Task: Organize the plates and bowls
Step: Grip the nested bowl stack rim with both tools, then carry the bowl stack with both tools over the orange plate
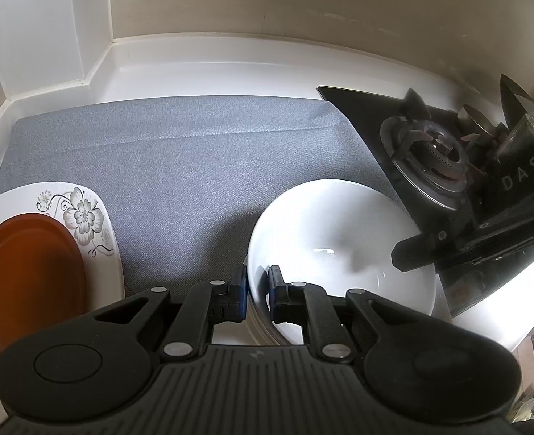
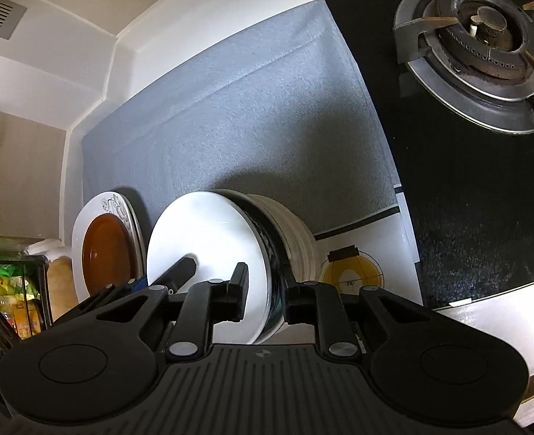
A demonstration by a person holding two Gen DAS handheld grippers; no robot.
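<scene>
While the left gripper (image 1: 256, 291) pinches the bowl stack's (image 1: 339, 239) near rim (clenched)

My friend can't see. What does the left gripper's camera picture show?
The left gripper pinches the rim of a white bowl on top of a stack. The stack sits on a grey mat, with a brown plate on a flowered plate to the left and a gas stove to the right.
</scene>
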